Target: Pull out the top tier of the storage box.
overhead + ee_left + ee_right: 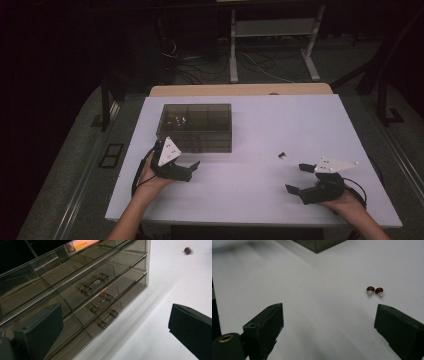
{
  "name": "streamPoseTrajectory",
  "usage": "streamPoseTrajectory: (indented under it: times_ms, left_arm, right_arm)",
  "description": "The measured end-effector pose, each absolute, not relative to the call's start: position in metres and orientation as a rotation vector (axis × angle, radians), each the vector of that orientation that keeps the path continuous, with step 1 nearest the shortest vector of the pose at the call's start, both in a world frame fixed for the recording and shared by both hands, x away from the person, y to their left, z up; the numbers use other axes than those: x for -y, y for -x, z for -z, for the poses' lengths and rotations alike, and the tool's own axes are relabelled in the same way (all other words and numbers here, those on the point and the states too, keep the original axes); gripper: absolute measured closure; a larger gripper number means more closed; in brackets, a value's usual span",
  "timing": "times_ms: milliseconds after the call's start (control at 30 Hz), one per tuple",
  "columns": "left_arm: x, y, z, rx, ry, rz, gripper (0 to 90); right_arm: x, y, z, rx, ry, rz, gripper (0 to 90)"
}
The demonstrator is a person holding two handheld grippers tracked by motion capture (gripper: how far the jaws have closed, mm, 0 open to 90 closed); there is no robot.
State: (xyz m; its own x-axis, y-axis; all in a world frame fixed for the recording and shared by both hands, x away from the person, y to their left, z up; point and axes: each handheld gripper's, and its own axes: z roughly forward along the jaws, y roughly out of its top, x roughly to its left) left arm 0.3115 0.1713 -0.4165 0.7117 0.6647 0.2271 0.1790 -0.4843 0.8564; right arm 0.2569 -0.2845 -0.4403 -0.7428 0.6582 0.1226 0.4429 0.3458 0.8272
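The left gripper (pixel 186 166) hovers just in front of the smoky drawer box (pixel 196 126), with its jaws spread wide and nothing between them. In the left gripper view, the box front (pixel 82 285) stands close ahead of the jaws, a little to their left, and shows 3 drawers stacked one over another, each with a clear bar handle (pixel 94 284). All 3 drawers look closed.

The right gripper (pixel 298 179) is well apart from the box, over the white table (pixel 250 190), and its jaws are also spread wide and hold nothing. In the right gripper view, 2 small dark red earrings (pixel 375 291) lie side by side on the table, ahead of the jaws and nearer to the right one, not touching it. In the high view the earrings (pixel 282 155) lie just beyond the right gripper, between it and the box.
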Motion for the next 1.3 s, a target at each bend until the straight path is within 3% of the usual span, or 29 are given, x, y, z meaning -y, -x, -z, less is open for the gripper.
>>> streamPoseTrajectory:
  times_ms: [1300]
  left_arm:
    - [-0.159,-0.302,0.421,-0.503,-2.134,-0.941,0.0]
  right_arm:
    - [0.282,-0.255,0.442,-2.387,-0.971,-1.345,8.2]
